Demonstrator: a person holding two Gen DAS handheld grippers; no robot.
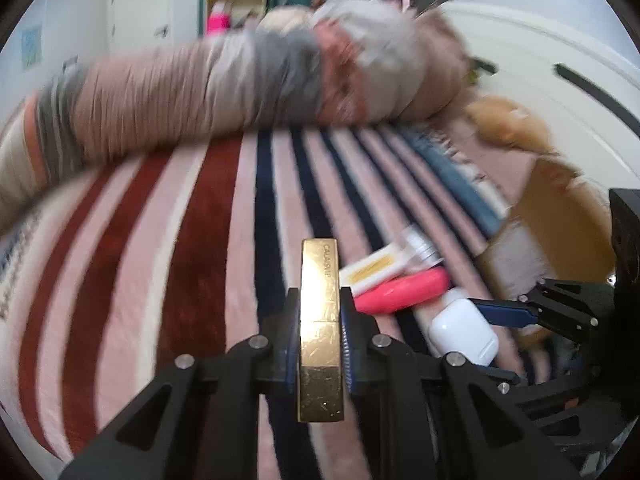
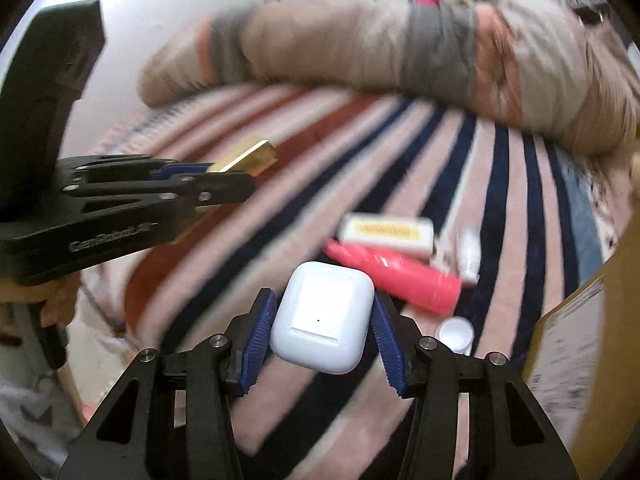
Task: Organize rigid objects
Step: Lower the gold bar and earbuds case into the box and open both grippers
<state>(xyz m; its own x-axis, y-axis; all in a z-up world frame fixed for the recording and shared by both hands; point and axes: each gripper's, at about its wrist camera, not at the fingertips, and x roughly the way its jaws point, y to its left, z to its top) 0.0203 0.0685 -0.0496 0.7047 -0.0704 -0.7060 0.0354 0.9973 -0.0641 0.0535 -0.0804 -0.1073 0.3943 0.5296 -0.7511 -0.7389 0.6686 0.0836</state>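
Observation:
My left gripper [image 1: 320,332] is shut on a gold rectangular bar [image 1: 321,320] and holds it upright above the striped blanket [image 1: 160,240]. It also shows in the right wrist view [image 2: 224,184] at the left, with the gold bar [image 2: 248,158] sticking out. My right gripper [image 2: 324,320] is shut on a white earbud case [image 2: 324,316]; the case also shows in the left wrist view [image 1: 464,330]. A pink oblong case [image 2: 396,276], a white and yellow box [image 2: 386,232] and a small white bottle [image 2: 469,254] lie together on the blanket.
A rolled striped quilt [image 1: 240,80] lies across the far side of the bed. A cardboard box [image 2: 592,360] stands at the right edge. A small white round lid [image 2: 454,334] lies near the box. A white wall is behind.

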